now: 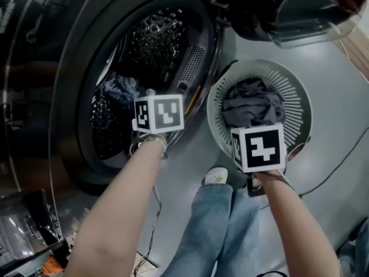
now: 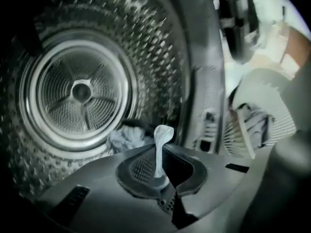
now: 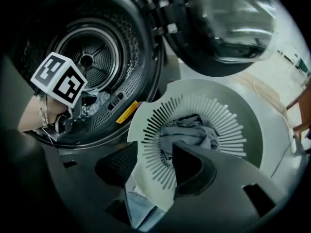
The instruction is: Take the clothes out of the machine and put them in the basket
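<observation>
Left gripper (image 2: 161, 171): clamped on a thin pale cloth strip (image 2: 162, 142) at the drum (image 2: 82, 91) mouth | right gripper (image 3: 155, 166): jaws apart, nothing held, right of the drum | clothes (image 2: 127, 139): bundled low inside the drum | basket (image 1: 301, 105): beside the drum | handling: judged soft, light, limp; a thick fold is preferred.

A pale cloth (image 1: 121, 90) lies in the open machine (image 1: 57, 126); grey clothes (image 1: 251, 104) lie in the white basket (image 1: 300, 108).

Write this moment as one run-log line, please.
left gripper: shut on pale cloth, at drum | right gripper: open, empty, by basket | basket: grey clothes inside | drum: heap inside
</observation>
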The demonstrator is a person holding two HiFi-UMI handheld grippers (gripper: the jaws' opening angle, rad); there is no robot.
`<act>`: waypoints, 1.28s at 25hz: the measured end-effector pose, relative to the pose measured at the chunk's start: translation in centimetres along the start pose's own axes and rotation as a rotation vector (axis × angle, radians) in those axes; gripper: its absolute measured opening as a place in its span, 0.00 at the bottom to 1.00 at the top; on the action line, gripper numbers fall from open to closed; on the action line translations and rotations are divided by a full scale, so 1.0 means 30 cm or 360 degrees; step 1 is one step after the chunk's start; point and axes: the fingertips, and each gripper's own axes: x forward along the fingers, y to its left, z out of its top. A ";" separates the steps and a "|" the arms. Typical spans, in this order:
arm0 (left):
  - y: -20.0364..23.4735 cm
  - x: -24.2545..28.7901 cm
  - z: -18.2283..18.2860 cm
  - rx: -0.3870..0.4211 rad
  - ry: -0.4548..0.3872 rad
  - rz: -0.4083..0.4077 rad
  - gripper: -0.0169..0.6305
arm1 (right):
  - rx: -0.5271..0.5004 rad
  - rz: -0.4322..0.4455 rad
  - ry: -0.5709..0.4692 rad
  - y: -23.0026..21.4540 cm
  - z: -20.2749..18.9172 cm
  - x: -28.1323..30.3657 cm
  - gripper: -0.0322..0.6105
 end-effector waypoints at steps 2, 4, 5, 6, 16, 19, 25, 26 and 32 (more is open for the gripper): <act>-0.040 -0.064 0.053 0.0079 -0.0095 -0.0038 0.05 | 0.0059 -0.0009 -0.0022 -0.020 -0.018 -0.047 0.39; -0.083 -0.126 0.106 0.0127 -0.0175 -0.0087 0.05 | 0.0114 -0.0028 -0.0040 -0.043 -0.035 -0.097 0.39; -0.105 -0.158 0.130 0.0131 -0.0212 -0.0120 0.05 | 0.0135 -0.0039 -0.0054 -0.053 -0.042 -0.124 0.39; -0.127 -0.190 0.151 0.0127 -0.0250 -0.0158 0.05 | 0.0150 -0.0047 -0.0072 -0.063 -0.047 -0.153 0.39; -0.385 -0.520 0.240 0.0132 -0.0574 -0.0729 0.05 | 0.0423 -0.0089 -0.0264 -0.183 -0.097 -0.396 0.37; -0.538 -0.641 0.266 0.0095 -0.0667 -0.1109 0.05 | 0.0529 -0.0115 -0.0334 -0.247 -0.115 -0.439 0.37; -0.775 -0.861 0.298 -0.0228 -0.0758 -0.1816 0.05 | 0.0582 -0.0168 -0.0382 -0.342 -0.170 -0.472 0.36; -0.799 -0.889 0.305 -0.0278 -0.0765 -0.1892 0.05 | 0.0589 -0.0177 -0.0378 -0.355 -0.182 -0.473 0.35; -0.872 -0.909 0.296 -0.0245 -0.0719 -0.1901 0.05 | 0.0619 -0.0194 -0.0358 -0.384 -0.223 -0.479 0.35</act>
